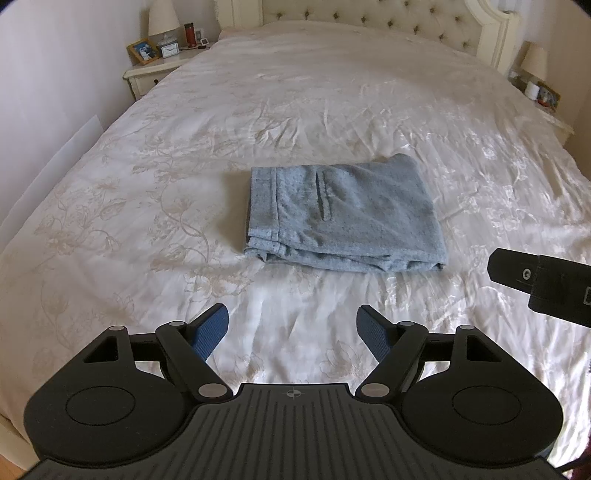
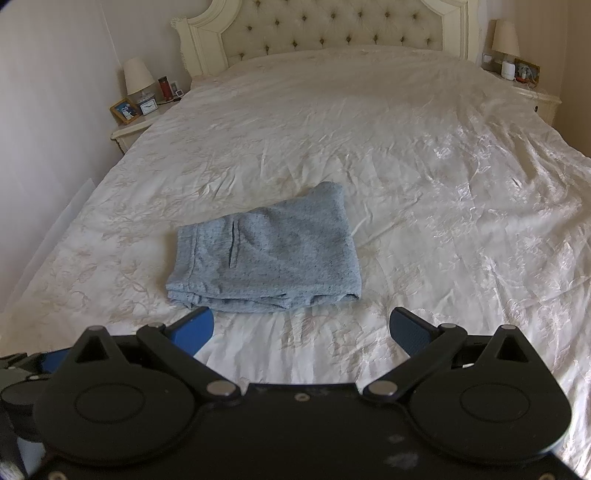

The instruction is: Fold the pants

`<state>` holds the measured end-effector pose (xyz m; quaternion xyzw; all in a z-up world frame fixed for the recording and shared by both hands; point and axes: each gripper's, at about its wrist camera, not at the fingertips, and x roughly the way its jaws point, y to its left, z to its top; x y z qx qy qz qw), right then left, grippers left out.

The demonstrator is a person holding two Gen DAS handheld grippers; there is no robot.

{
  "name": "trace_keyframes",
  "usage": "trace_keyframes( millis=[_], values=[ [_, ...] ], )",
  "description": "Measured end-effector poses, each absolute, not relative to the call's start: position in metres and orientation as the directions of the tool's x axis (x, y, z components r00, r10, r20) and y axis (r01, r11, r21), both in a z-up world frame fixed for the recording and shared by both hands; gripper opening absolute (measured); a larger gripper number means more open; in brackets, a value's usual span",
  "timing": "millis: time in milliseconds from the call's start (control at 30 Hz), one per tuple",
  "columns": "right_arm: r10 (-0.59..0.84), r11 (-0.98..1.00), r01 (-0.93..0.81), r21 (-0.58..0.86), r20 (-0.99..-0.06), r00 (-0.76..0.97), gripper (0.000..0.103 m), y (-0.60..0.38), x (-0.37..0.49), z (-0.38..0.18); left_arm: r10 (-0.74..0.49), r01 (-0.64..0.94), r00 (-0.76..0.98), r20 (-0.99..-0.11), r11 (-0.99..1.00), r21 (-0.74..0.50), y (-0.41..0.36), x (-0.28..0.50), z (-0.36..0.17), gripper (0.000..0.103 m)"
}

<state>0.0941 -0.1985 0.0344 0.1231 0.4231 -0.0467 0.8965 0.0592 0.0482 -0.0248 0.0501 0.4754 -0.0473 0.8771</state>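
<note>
In the left wrist view, the left gripper (image 1: 291,332) hangs over the white bedspread (image 1: 129,184) with its jaws spread wide and nothing between them; only bare cloth shows between the two blue pads (image 1: 210,332). Ahead of it, near the middle of the bed, lie the pants (image 1: 343,218), light blue-grey and folded into a compact rectangle, with a pocket slit on the top layer and stacked fold edges along the near side. The pants sit apart from the fingertips. At the right edge a black part of the right gripper (image 1: 535,284) pokes into the view, just beside the pants' near right corner but not touching them. Far back stand a tufted headboard (image 1: 369,18) and a nightstand (image 1: 155,70) with a lamp (image 1: 162,18), a framed photo and what looks like a small clock.

In the right wrist view, the right gripper (image 2: 303,332) also stands with jaws apart and empty above the bedspread (image 2: 443,184). The folded pants (image 2: 266,254) lie just beyond its left blue pad (image 2: 195,330), their near edge close to it but clear of it. At the lower left edge a dark piece with a blue patch is likely the left gripper (image 2: 22,369), though it is blurred. The headboard (image 2: 332,26) and a second nightstand (image 2: 532,96) close the far end
</note>
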Motion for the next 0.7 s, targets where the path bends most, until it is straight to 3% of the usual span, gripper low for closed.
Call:
trace_keyframes(
  millis=[700],
  values=[
    [0.05, 0.958, 0.193, 0.214, -0.782, 0.621, 0.103, -0.2002, 0.0949, 0.0266, -0.044, 0.148, 0.541, -0.84, 0.988, 0.043, 0.0442, 0.057, -0.0286, 0.075]
  ],
)
